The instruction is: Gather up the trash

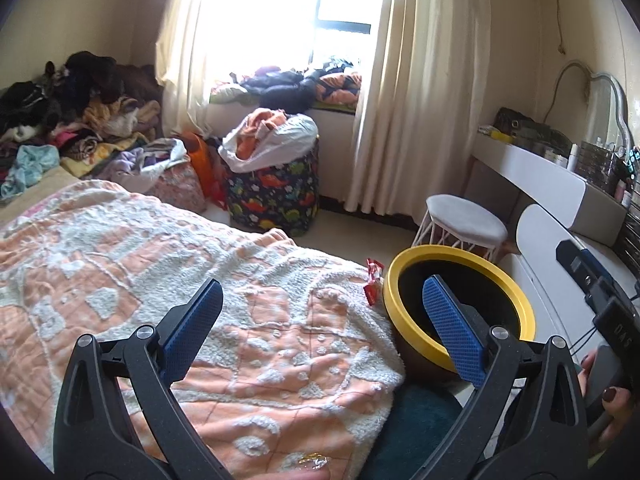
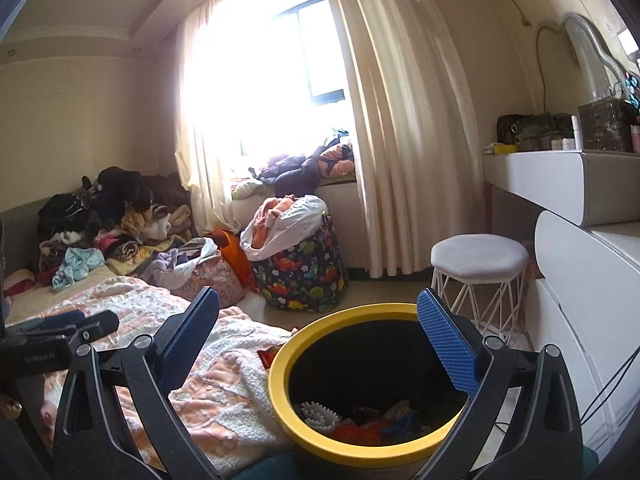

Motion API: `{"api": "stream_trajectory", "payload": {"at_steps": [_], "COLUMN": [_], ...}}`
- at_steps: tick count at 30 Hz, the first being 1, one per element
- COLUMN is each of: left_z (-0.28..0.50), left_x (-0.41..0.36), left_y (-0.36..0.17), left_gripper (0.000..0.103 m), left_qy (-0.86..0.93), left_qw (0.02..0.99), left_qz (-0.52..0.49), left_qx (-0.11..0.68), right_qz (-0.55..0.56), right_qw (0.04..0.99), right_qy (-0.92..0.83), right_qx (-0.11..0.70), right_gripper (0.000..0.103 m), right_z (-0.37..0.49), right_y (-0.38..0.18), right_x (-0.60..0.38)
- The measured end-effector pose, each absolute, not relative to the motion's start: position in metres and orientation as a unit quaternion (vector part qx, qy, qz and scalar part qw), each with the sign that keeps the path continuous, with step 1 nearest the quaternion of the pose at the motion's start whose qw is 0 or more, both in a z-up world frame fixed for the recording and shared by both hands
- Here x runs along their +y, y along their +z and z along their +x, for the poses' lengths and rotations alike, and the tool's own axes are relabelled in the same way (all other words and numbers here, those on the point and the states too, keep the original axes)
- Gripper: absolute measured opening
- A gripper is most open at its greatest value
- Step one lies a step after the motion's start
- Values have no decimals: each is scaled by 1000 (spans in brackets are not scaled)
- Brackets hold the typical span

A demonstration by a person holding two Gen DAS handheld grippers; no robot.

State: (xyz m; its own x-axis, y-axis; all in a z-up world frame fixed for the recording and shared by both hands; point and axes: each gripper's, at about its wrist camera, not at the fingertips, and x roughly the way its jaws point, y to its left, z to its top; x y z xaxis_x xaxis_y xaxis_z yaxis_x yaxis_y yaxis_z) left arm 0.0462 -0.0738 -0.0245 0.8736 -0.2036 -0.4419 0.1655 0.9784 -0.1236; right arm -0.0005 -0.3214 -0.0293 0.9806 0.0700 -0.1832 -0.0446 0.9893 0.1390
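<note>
Only rightward: trash (image 2: pixel 360 420) inside bin (image 2: pixel 280 392).

A peach-and-white blanket (image 1: pixel 200 280) covers the bed, a red wrapper (image 1: pixel 374 282) at its edge.

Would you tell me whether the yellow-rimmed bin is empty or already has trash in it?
It already holds trash. In the right wrist view, the bin shows crumpled wrappers across its bottom, well below the rim, so it is far from full.

Both wrist cameras face the window (image 1: pixel 280 12): left above the bed (image 1: pixel 200 280), right close over the yellow-rimmed bin (image 2: pixel 280 408) (seen by both).
</note>
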Motion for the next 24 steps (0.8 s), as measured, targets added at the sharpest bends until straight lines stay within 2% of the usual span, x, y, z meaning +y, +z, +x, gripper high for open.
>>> {"api": "stream_trajectory", "payload": {"at_steps": [24], "left_z": [40], "left_x": [-73], "left_y": [-27], "left_gripper": [92], "left_qy": [-90], "left_qw": [969], "left_qz": [-38], "left_qx": [227], "right_qz": [63], "right_qw": [992], "right_qy": [29], "right_qx": [105], "right_gripper": [96], "right_z": [3], "right_y": [-35], "right_x": [-316]}}
